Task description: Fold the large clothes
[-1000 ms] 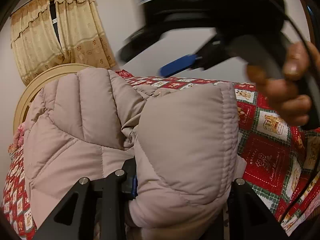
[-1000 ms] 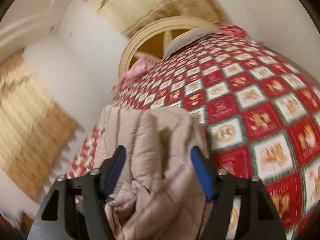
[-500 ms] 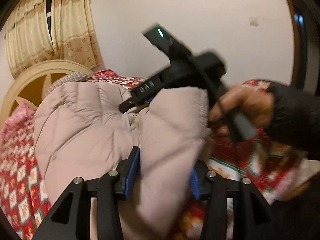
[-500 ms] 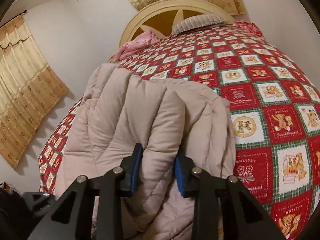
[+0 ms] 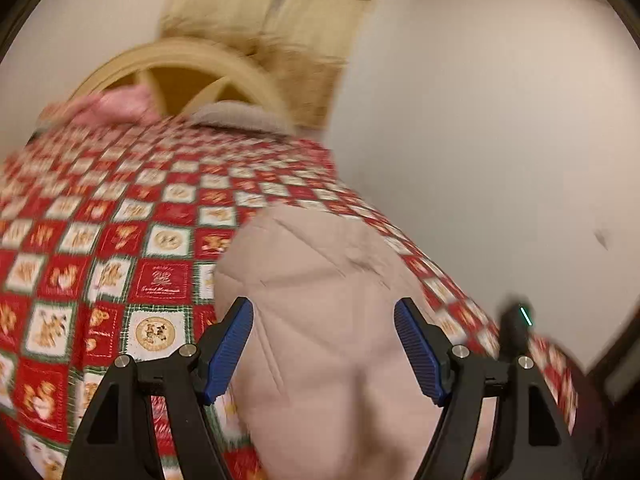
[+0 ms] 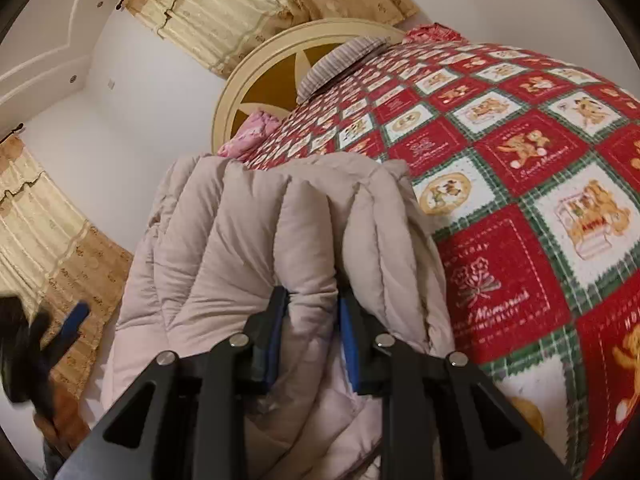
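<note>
Beige quilted jacket (image 6: 256, 248) is being pinched by the right gripper (image 6: 312, 300), jaws just closing on a fold; the left gripper (image 5: 324, 312), jaws just opening wide, is gripping nothing, its view blurring at lower centre.

A home bedroom: quilted bed (image 6: 520, 184), round headboard (image 6: 260, 76), pillows (image 6: 344, 60), probably curtained windows (image 6: 208, 4).

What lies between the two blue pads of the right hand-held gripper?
A thick fold of the beige padded jacket, pinched by the right hand-held gripper; the right wrist view shows it.
</note>
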The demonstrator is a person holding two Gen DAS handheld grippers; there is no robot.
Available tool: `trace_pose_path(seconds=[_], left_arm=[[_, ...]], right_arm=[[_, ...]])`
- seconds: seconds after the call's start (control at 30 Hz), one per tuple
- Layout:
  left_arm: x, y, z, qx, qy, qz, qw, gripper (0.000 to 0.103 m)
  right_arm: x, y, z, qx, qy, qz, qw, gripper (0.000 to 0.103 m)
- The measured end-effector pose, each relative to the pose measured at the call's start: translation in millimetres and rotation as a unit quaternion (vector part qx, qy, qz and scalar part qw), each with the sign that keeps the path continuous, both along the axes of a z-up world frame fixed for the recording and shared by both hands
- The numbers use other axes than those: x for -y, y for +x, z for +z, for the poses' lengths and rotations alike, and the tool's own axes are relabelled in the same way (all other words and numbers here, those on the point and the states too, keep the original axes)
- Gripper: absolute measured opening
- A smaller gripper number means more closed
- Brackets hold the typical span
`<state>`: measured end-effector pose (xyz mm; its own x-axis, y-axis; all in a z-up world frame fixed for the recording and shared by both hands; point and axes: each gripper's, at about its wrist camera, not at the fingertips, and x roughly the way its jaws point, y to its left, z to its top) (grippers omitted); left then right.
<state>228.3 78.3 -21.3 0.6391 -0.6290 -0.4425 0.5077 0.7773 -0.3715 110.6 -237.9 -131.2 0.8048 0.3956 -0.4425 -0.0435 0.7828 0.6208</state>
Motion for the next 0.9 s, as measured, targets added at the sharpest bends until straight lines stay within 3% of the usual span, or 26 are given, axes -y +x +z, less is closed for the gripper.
trace_pose_path(seconds=[0.17, 0.33, 0.53, 0.73, 0.8, 0.9], left_arm=[[62.9, 18.4, -14.6, -0.011, 0.015, 0.001, 0.9998, 0.073], [116.1, 16.2, -35.7, -0.003, 0.076, -0.013, 0.9970, 0.074], [137.4, 18.8, -60.7, 0.020, 0.131, -0.011, 0.9911, 0.083], [145.6, 26.4, -80.6, 0.029, 0.152, -0.001, 0.9880, 0.086], [153.3, 27.7, -85.0, 0.033, 0.175, 0.005, 0.9840, 0.086], [159.9, 26.7, -88.0, 0.040, 0.197, 0.014, 0.9794, 0.086]], right_arm=[[-1.8, -7.7, -5.1, 0.004, 0.009, -0.021, 1.000, 0.026], [-0.1, -14.9, -12.4, 0.005, 0.018, -0.030, 0.999, 0.026], [11.4, -15.4, -21.3, -0.006, 0.071, -0.026, 0.997, 0.026], [11.2, -14.7, -16.9, -0.014, 0.060, -0.021, 0.998, 0.026], [12.4, -14.4, -9.8, -0.020, 0.041, -0.015, 0.999, 0.027], [19.8, -19.3, 8.4, -0.030, 0.021, -0.006, 0.999, 0.036]])
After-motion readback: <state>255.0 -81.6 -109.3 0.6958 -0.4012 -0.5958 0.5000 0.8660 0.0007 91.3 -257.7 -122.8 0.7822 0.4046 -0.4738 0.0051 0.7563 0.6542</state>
